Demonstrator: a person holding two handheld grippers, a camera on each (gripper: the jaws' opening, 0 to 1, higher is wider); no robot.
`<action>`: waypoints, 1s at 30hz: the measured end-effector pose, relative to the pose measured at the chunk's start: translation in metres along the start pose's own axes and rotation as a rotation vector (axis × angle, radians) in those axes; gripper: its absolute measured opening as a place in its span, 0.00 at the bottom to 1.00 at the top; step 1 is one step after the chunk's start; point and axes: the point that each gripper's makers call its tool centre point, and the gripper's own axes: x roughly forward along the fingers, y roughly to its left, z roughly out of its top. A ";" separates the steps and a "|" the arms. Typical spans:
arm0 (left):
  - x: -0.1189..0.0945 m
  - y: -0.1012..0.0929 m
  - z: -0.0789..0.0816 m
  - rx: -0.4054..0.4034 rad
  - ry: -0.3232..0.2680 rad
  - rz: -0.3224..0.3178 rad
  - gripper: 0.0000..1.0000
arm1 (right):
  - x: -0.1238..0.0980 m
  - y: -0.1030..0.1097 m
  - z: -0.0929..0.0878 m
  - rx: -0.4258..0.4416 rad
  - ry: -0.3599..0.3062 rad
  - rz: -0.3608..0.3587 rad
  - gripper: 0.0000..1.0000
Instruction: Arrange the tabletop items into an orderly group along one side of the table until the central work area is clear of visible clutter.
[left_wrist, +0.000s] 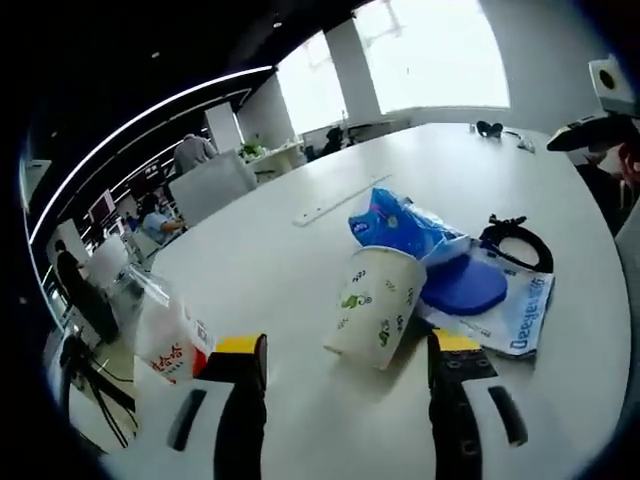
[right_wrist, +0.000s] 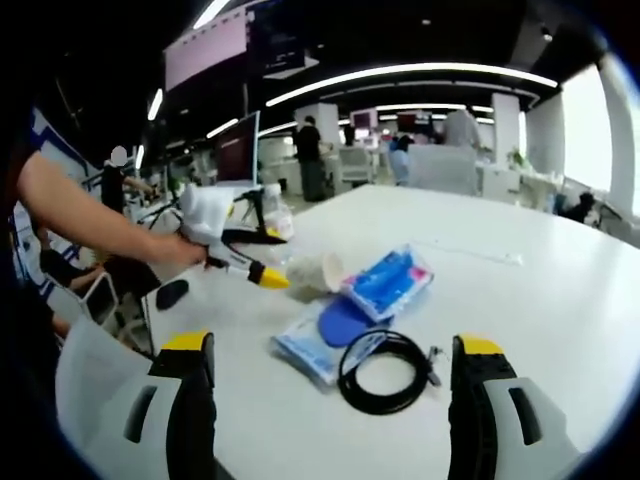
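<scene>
With my left claw (left_wrist: 345, 365) spread apart, I judge the tipped paper cup (left_wrist: 375, 305) at twelve o'clock light, crushable, best pinched mid-wall.

Paper cup (left_wrist: 375, 305) tipped beside blue packets (left_wrist: 405, 225); black cable (right_wrist: 385, 372) coiled.

Opposite low views — both share cup (left_wrist: 375, 305), cable (right_wrist: 385, 370).
</scene>
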 end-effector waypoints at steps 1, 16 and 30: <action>0.001 -0.001 0.001 0.001 0.001 -0.005 0.69 | -0.001 0.000 0.000 0.000 0.001 0.000 0.96; 0.018 -0.007 0.021 0.032 0.003 -0.047 0.80 | -0.010 -0.015 0.001 0.018 -0.017 -0.040 0.96; 0.031 -0.033 0.023 0.157 0.060 -0.168 0.73 | -0.014 -0.018 -0.001 0.041 -0.029 -0.052 0.96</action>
